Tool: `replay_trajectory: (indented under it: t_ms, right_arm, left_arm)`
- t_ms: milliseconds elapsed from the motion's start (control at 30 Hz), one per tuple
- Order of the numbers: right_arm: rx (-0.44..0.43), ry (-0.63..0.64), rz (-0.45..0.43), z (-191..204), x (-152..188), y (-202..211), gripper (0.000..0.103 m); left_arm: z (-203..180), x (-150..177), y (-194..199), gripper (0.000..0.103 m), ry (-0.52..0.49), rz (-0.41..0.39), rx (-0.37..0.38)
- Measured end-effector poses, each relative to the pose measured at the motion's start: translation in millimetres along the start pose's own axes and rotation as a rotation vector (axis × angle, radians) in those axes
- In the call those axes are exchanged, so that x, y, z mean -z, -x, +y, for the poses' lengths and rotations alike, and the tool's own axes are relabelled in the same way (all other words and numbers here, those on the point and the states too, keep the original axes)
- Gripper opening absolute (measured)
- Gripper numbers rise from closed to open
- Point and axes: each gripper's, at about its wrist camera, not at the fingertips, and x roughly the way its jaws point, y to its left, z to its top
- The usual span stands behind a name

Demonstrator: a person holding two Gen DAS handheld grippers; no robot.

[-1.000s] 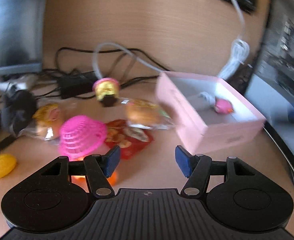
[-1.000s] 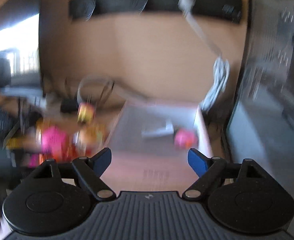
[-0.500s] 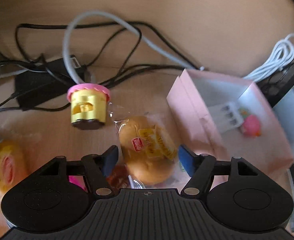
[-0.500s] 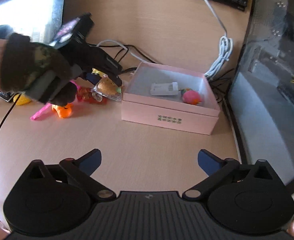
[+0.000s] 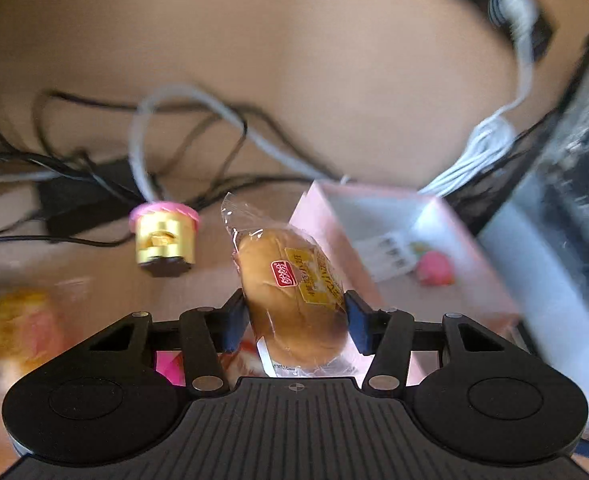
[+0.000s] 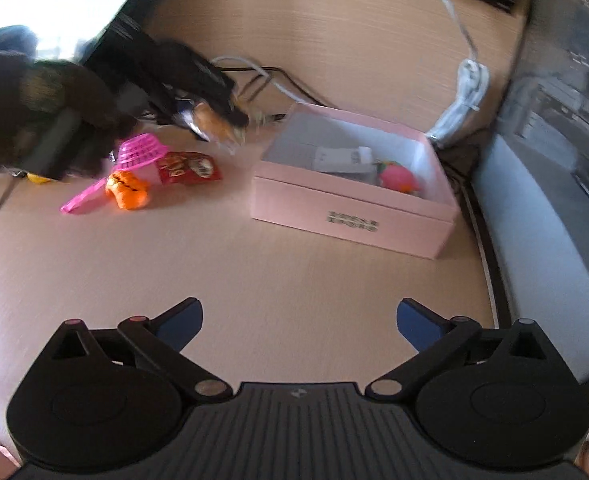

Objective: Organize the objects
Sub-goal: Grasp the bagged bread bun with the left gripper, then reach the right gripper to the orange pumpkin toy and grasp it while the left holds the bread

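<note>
My left gripper (image 5: 294, 326) is shut on a wrapped bread roll (image 5: 294, 296) and holds it above the desk, left of the open pink box (image 5: 326, 232). In the right wrist view the roll (image 6: 214, 126) hangs in the left gripper (image 6: 218, 120) to the left of the pink box (image 6: 350, 216). The box holds a white adapter (image 6: 342, 158) and a pink toy (image 6: 396, 178). My right gripper (image 6: 299, 322) is open and empty, low over the desk in front of the box.
A gold cupcake toy (image 5: 164, 236) stands near tangled cables (image 5: 198, 136). A pink toy basket (image 6: 140, 150), an orange toy (image 6: 128, 190) and a red snack packet (image 6: 188, 168) lie left of the box. A monitor (image 6: 554, 128) stands at the right.
My left gripper has shut on the bread roll and lifted it off the desk. My right gripper has tilted down and moved a little closer to the box.
</note>
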Motion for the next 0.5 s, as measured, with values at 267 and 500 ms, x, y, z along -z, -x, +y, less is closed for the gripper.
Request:
replay_trajectory:
  t_ms: [267,500]
  right_arm:
    - [-0.201,0.096,-0.005,48.9,-21.3,-33.9,0.103]
    - [-0.344,0.088,-0.036,105.4,-58.6,-75.8,0.096]
  left_arm:
    - [28.2,70.3,158.3,0.055,0.091,-0.122,-0.192]
    - [33.8,143.2,217.5,0.055,0.165,-0.080,-0.352]
